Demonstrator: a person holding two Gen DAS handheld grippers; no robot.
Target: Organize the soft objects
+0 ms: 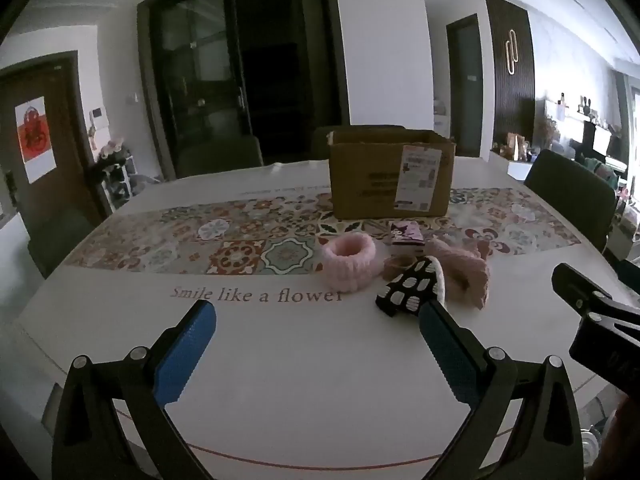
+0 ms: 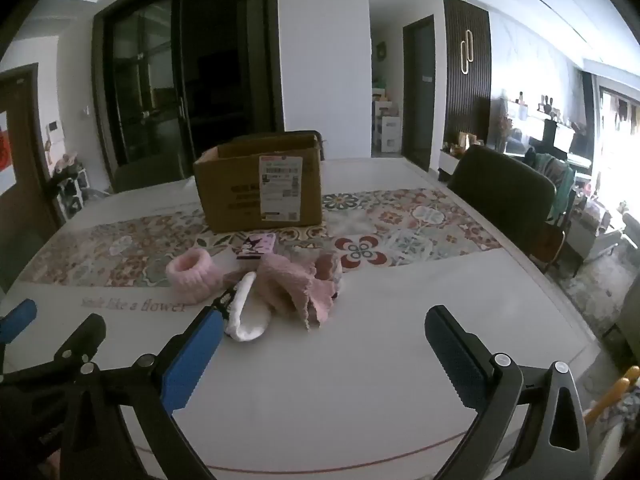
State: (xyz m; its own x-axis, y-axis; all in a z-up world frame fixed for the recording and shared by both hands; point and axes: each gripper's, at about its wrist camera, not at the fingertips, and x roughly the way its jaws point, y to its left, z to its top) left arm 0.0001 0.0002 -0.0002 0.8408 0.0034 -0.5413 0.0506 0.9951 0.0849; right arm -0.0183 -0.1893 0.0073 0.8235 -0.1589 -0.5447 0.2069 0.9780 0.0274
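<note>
sock [image 2: 245, 312] lengthwise toward box [image 2: 260, 188]

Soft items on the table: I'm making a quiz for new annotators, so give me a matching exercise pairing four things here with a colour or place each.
Things:
1. fluffy headband
2. cardboard box
3. spotted sock
4. knitted cloth

Descriptions:
A. black and white, nearest the left tool's right finger
B. brown, standing open-topped on the patterned table runner, behind the soft items
C. light pink ring, just above the printed words "Smile like a flower"
D. dusty pink, crumpled, to the right of the sock

Pairs: 1-C, 2-B, 3-A, 4-D
</note>
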